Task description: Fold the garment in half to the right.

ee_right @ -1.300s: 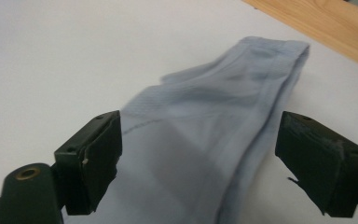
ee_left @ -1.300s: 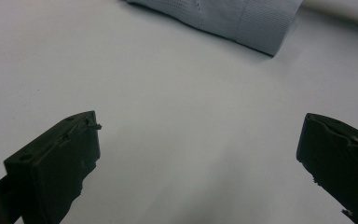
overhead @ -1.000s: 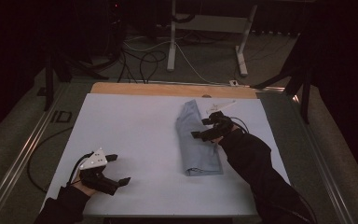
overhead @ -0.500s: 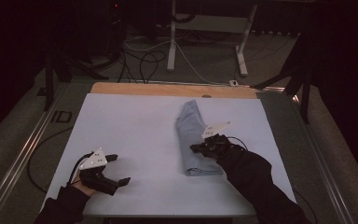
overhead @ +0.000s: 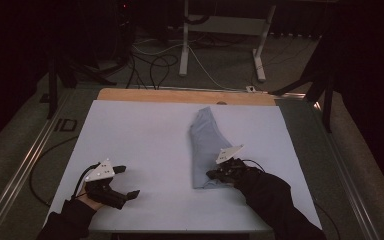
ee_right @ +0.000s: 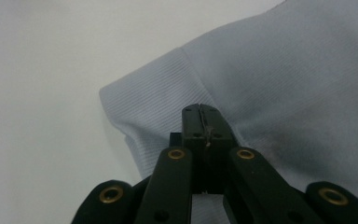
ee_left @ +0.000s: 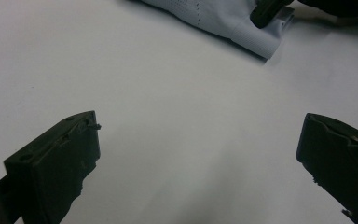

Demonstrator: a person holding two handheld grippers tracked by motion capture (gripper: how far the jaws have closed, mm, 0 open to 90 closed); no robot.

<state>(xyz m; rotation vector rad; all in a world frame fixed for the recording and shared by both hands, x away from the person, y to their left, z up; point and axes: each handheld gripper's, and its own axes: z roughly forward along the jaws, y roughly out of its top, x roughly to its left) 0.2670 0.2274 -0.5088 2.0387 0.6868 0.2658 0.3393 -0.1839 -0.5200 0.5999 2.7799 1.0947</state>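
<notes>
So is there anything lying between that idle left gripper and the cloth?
Nothing visible: bare white table lies between the open left gripper and the cloth. The right gripper has its fingers on the cloth's near end.

A folded cloth (overhead: 206, 145) lies right of centre on the bench (overhead: 140, 140), running from far to near, with the right gripper (overhead: 219, 174) at its near end and the left gripper (overhead: 122, 182) well apart at the near left.
</notes>
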